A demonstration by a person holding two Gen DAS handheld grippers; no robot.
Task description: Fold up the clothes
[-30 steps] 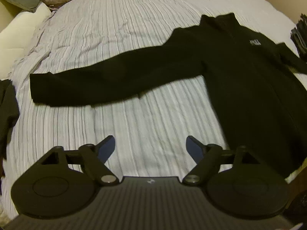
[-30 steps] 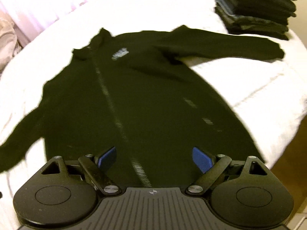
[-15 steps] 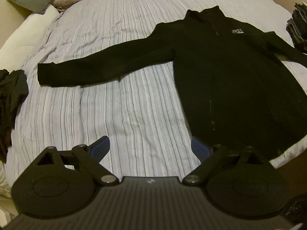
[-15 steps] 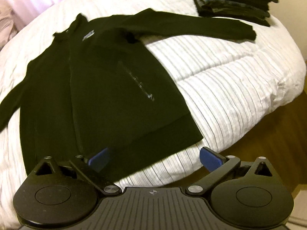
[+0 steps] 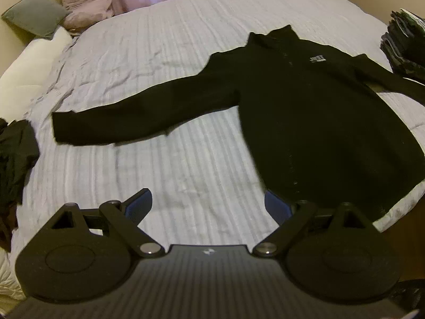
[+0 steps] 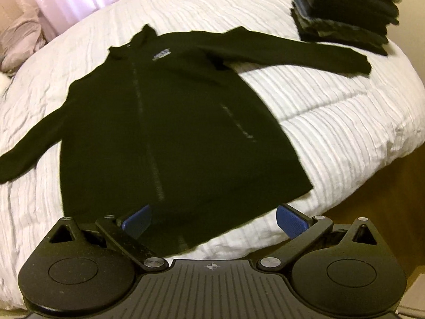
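Lying flat and face up on the striped white bed cover (image 5: pixel 164 61): a black zip jacket (image 5: pixel 313 122), collar toward the far side, bottom edge near the front edge of the bed. Stretching out to each side, both long sleeves (image 6: pixel 300 50), one reaching toward the pillows, the other ending just beside a stack of folded clothes (image 6: pixel 345 18). Sitting at the left edge of the bed, a dark heap of other clothes (image 5: pixel 16 154), probably waiting for a turn. Hovering above the bare cover beside the jacket, the left gripper (image 5: pixel 208 206), jaws spread wide, nothing between them. Hanging over the jacket's bottom edge, the right gripper (image 6: pixel 213 219), jaws spread wide too, holding nothing, not touching the cloth. Looking like the step of getting ready: jacket laid out smooth, no fold made yet. Needing next, most likely: going down to a sleeve end or a side edge, pinching only the cloth and not the cover under it, then bringing that part in over the middle. Being soft and floppy, likely sagging once lifted.
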